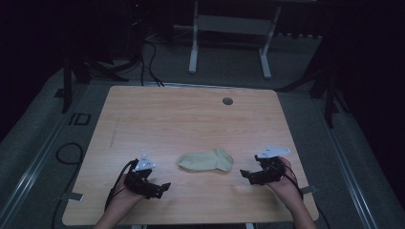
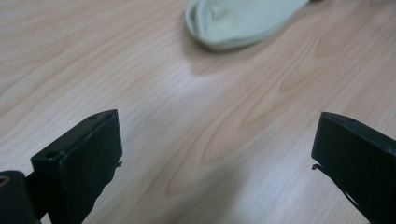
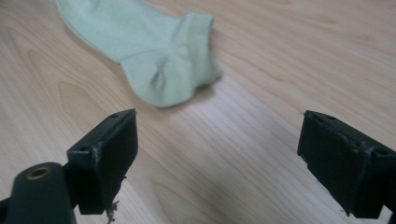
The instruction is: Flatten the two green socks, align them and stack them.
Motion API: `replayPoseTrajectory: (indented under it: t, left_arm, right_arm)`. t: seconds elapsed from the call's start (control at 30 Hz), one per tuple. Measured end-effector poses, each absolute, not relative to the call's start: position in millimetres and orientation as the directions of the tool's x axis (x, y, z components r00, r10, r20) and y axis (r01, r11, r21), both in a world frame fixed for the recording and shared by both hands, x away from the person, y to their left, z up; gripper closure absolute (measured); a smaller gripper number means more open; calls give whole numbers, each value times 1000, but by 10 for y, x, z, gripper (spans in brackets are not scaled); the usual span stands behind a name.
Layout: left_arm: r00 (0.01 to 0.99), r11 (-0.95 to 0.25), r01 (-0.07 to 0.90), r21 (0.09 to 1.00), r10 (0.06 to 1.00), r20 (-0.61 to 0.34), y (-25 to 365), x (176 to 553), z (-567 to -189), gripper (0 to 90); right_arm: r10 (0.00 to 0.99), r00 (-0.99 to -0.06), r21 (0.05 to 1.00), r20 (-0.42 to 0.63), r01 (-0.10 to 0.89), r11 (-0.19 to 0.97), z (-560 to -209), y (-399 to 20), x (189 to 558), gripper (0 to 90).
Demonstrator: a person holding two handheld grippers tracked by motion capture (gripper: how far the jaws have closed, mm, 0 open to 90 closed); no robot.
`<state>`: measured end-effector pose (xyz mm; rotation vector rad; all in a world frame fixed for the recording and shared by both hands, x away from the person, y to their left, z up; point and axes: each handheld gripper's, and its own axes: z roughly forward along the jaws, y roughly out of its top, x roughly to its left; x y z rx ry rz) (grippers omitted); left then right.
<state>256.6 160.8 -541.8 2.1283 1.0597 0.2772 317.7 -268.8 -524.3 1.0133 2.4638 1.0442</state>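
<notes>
Around the wooden table (image 1: 143,114) the room lies too dark to read, only a white frame's legs (image 1: 193,52) at top centre. Lower centre lies a pale green sock (image 1: 206,160), its toe cut off in both gripper views. It lies between left gripper (image 1: 165,187) and right gripper (image 1: 244,174), untouched; both jaws gape wide, empty
</notes>
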Motion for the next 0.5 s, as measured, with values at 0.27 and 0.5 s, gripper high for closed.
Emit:
replayPoseTrajectory:
  t: [0.27,0.5]
  left_arm:
    - [612,-368,610,702,782,-122,1854,2367,-5523,20]
    - [573,-316,600,735,810,-120,2050,2235,-5556,20]
  right_arm:
    - [721,-692,747,-23,468,472,-5282,-2907,3012,109]
    - [768,-641,768,-10,486,416,-5335,-3133,2866,109]
